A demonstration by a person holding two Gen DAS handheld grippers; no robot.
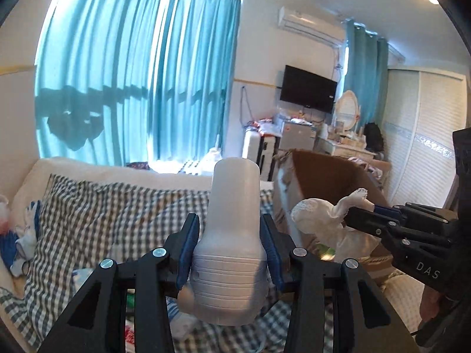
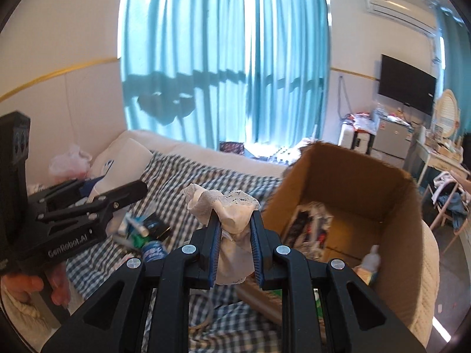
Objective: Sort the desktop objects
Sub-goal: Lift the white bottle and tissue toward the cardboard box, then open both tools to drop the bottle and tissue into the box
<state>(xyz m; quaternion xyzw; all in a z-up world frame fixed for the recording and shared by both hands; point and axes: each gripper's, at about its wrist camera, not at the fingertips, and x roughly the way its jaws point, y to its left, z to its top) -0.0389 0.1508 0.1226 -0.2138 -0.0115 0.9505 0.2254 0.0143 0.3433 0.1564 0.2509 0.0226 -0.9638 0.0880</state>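
- In the left wrist view, our left gripper (image 1: 232,244) pinches a pale grey plastic bottle (image 1: 234,235) between its blue pads; the bottle stands upright in the grip, its top rising above the fingertips.
- Below and beyond the bottle lies the checked blanket (image 1: 117,206) on a cream sofa (image 1: 88,167).
- In the right wrist view, our right gripper (image 2: 234,235) is pressed together on a crumpled white cloth (image 2: 232,214) with a lace edge; the cloth bunches above the fingertips and hangs down between the jaws.
- The same cloth (image 1: 321,214) shows at the right of the left view, held up in the air in front of the cardboard box (image 1: 329,173).
- The cardboard box (image 2: 353,176) stands open to the right of the cloth and just beyond it, resting on the sofa; printed packets (image 2: 309,229) and a small pale bottle (image 2: 372,257) lie inside it.
- On the blanket (image 2: 229,182), left of and below the cloth, small items lie scattered, among them a dark packet (image 2: 154,225) and a blue-labelled container (image 2: 153,250).
- A hand (image 2: 35,288) grasps the handle of the left gripper at the near left of the right view.
- Teal curtains (image 2: 223,58) hang at the far window.
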